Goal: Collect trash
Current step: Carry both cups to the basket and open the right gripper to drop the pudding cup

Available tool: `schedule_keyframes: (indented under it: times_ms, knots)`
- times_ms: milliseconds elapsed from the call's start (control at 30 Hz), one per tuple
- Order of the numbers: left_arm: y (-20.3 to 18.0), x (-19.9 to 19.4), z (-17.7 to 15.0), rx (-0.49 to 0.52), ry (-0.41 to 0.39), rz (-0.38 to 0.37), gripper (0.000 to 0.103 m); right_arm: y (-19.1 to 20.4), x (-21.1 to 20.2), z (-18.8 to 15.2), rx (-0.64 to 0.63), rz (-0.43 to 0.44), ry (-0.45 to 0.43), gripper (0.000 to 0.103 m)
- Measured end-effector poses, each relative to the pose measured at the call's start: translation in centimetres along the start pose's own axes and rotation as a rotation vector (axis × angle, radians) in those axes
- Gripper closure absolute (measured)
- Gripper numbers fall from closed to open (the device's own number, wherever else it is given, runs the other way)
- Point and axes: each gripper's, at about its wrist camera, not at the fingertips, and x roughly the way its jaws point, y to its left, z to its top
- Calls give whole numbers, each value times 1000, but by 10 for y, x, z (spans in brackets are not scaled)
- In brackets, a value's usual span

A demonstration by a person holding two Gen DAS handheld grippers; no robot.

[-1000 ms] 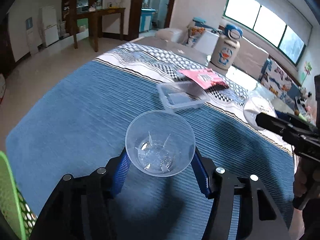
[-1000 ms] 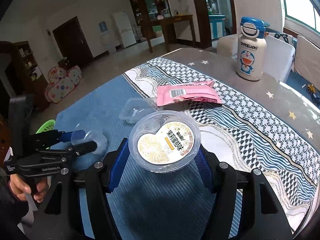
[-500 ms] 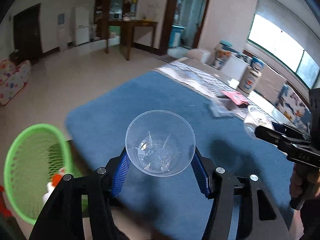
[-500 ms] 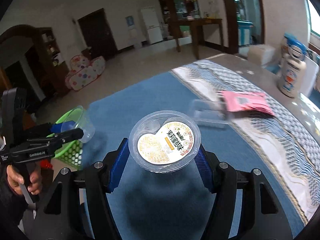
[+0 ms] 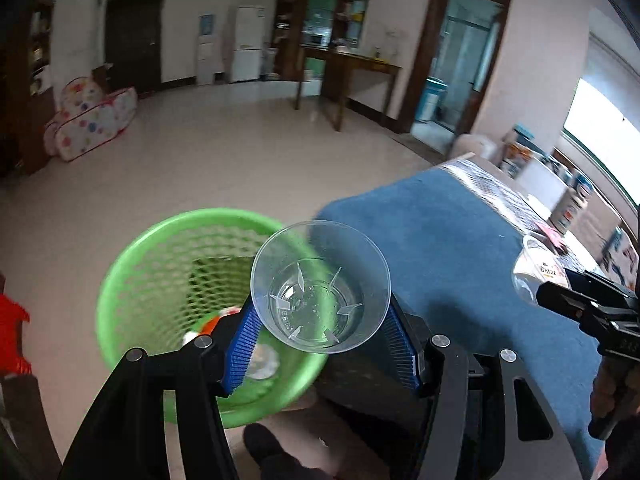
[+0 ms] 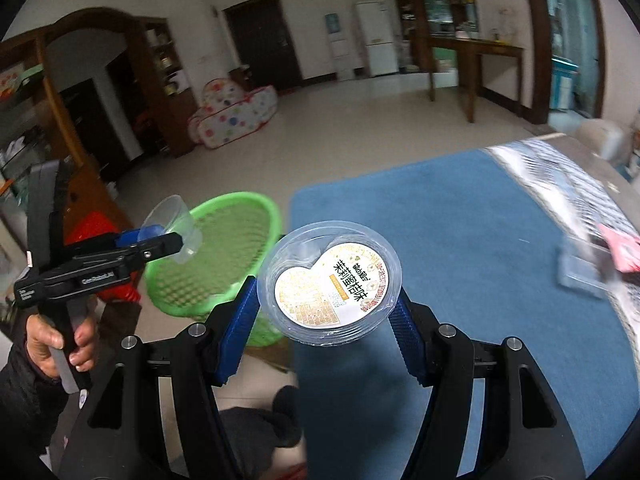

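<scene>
The left gripper [image 5: 320, 344] has its jaws clamped on a clear plastic cup [image 5: 320, 286], low in the frame over the rim of the green basket [image 5: 132, 264]. The right gripper [image 6: 326, 330] has its jaws clamped on a lidded tub [image 6: 330, 282], low centre, above the blue cloth [image 6: 460, 240].

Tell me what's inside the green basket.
The green basket holds some white and orange-red trash at the bottom; the clear cup and left hand-held gripper cover the rest.
</scene>
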Motion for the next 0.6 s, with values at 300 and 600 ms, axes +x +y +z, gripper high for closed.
schedule_keyframes:
  times_ms: [300,600]
  knots:
    - [92,-25,-13,-132,-29,74,46,79,69,21,-101,94,70,40]
    - [133,-23,-25,-203,-20,94,46,116,148,37,-121,130,174,40]
